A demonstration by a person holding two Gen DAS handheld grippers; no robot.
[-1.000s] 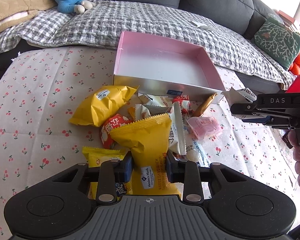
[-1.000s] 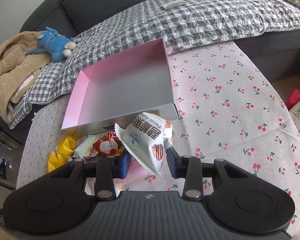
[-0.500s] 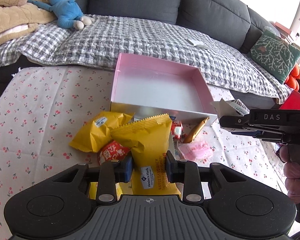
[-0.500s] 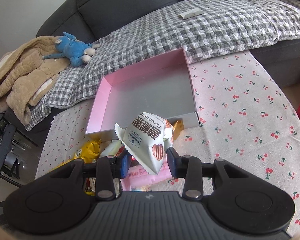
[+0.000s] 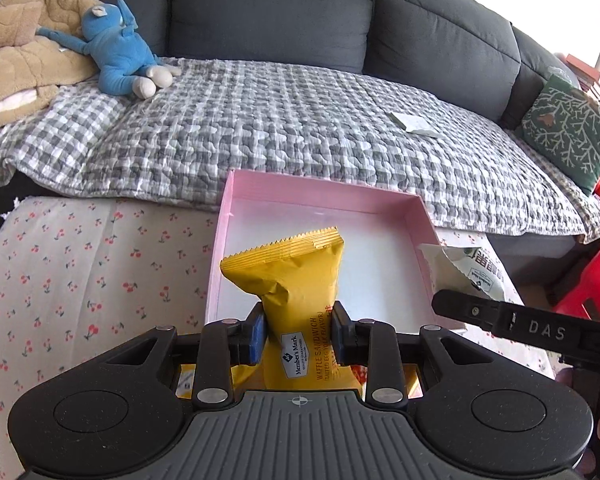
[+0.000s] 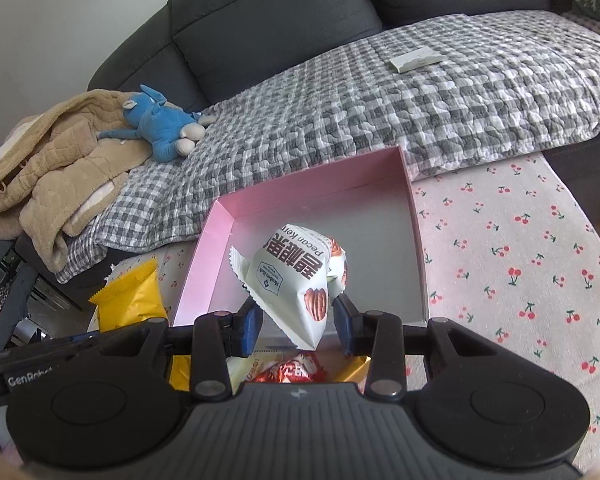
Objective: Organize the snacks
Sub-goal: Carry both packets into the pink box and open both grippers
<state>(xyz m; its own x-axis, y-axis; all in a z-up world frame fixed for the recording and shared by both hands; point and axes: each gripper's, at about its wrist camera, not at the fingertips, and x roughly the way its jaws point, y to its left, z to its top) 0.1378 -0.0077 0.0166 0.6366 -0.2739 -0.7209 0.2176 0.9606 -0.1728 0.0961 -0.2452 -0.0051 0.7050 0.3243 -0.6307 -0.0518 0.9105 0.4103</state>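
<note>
the pink box (image 5: 416, 216) sits empty on the cherry tablecloth (image 5: 80, 264); my left gripper (image 5: 298, 334) pinches the yellow waffle packet (image 5: 300, 276) over it, my right gripper (image 6: 298, 318) the white pecan packet (image 6: 296, 276); both look light, puffy, crushable, best pinched low; leftover snacks (image 6: 296, 370) lie below, nothing blocks the box

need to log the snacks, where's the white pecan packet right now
The white pecan packet is clamped in the right claw, held over the near edge of the empty pink box. The left wrist view shows it by the box's right wall.
</note>
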